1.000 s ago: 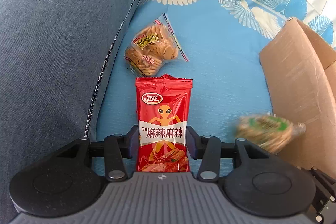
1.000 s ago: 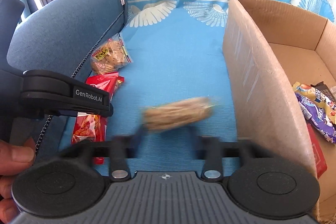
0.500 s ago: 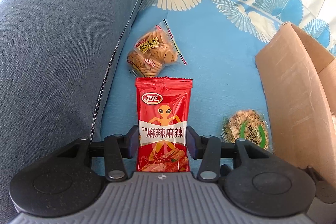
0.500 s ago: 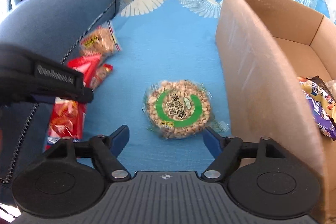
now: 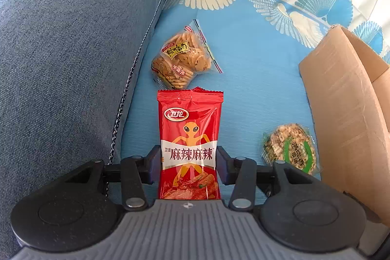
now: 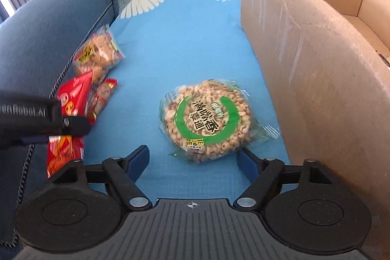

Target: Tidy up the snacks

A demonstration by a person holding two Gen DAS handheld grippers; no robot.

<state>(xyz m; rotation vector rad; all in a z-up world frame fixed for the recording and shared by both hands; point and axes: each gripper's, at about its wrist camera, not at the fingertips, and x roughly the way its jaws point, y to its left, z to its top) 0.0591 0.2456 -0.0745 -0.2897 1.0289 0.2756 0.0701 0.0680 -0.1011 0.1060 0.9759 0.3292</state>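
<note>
My left gripper (image 5: 189, 166) is shut on a red spicy-snack packet (image 5: 189, 138) and holds it upright above the blue sofa seat; the packet also shows in the right wrist view (image 6: 70, 99). My right gripper (image 6: 193, 160) is open and empty, its fingers on either side of the near edge of a round puffed-grain cake with a green ring label (image 6: 207, 118), which lies flat on the seat; it also shows in the left wrist view (image 5: 290, 150). A clear bag of small biscuits (image 5: 181, 57) lies further back by the armrest.
A cardboard box (image 6: 316, 60) stands on the right. The grey-blue sofa armrest (image 5: 73, 52) rises on the left. A small red snack stick (image 6: 102, 96) lies beside the red packet. The patterned blue cover (image 6: 185, 35) stretches between armrest and box.
The round cake left my right gripper and dropped onto the seat beside the box. My right gripper opened and has moved closer to it. The left gripper still holds the red packet.
</note>
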